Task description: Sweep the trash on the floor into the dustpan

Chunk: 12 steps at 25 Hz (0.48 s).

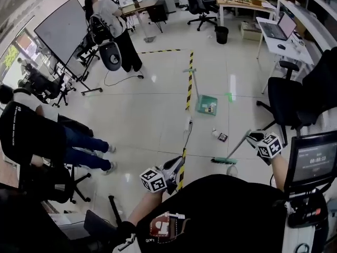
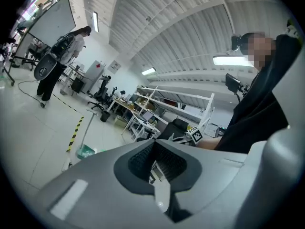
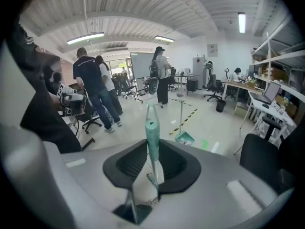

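While the right gripper point(image 1: 254, 137) is closed on the broom point(image 1: 235, 148), the left gripper point(image 1: 175, 168) holds nothing; its two jaws are together, with only the room visible behind them. There is one broom. In the right gripper view its handle point(image 3: 152, 132) stands between the jaws, which press it from both sides. The top part of the handle is mint-green plastic with a hanging loop, and lower down it is grey metal. The green brush head point(image 1: 224, 161) rests on the floor point(image 1: 147, 120), just in front of the person.

There is one dustpan point(image 1: 206, 105), green and shallow, with a thin upright handle. It stands on the floor beyond the broom, beside a line of yellow-black striped tape point(image 1: 189, 88), and something small already lies inside it. Between dustpan and brush head I count two pieces of trash: one dark square piece point(image 1: 222, 137) and one small white piece point(image 1: 215, 133), close together.

Each gripper carries one cube with black-and-white square markers. A screen point(image 1: 314, 159) at the person's right shows digits, but they are too small to read surely. The floor is light, smooth and shiny. One person point(image 1: 113, 30) stands beside a whiteboard point(image 1: 66, 28) further away.
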### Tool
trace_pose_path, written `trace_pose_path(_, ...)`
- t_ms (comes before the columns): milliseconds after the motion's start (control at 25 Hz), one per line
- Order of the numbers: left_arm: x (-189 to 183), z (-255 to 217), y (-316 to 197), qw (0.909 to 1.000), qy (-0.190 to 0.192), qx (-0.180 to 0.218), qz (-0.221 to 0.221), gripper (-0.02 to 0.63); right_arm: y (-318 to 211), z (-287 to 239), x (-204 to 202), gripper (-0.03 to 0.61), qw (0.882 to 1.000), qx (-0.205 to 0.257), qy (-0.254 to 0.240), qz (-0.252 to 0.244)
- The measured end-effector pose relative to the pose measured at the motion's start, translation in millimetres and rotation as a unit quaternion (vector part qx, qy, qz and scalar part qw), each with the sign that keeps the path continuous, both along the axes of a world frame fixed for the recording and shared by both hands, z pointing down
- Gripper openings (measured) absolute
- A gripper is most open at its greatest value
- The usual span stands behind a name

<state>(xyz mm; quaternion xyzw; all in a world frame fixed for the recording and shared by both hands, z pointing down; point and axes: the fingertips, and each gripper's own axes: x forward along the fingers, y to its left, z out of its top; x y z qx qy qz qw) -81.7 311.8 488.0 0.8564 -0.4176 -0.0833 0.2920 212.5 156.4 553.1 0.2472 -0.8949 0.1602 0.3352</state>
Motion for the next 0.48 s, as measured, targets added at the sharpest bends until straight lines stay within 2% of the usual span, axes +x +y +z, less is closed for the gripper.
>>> trace_pose_path(120,-11,-3,28,0.9999,0.013,-0.004,0.006,-0.006,40,-7,-14,0.072,1.000,0.001,0.006,-0.004)
trace_pose_path(200,-5,-7,35,0.9998,0.020,0.001,0.008,-0.006,53,-15,-17,0.072,1.000,0.001,-0.001,-0.009)
trace_pose_path(480,64,2,43,0.9991,0.043,0.002,0.006,-0.006,74,-15,1,0.072,0.998,-0.009,-0.008,-0.055)
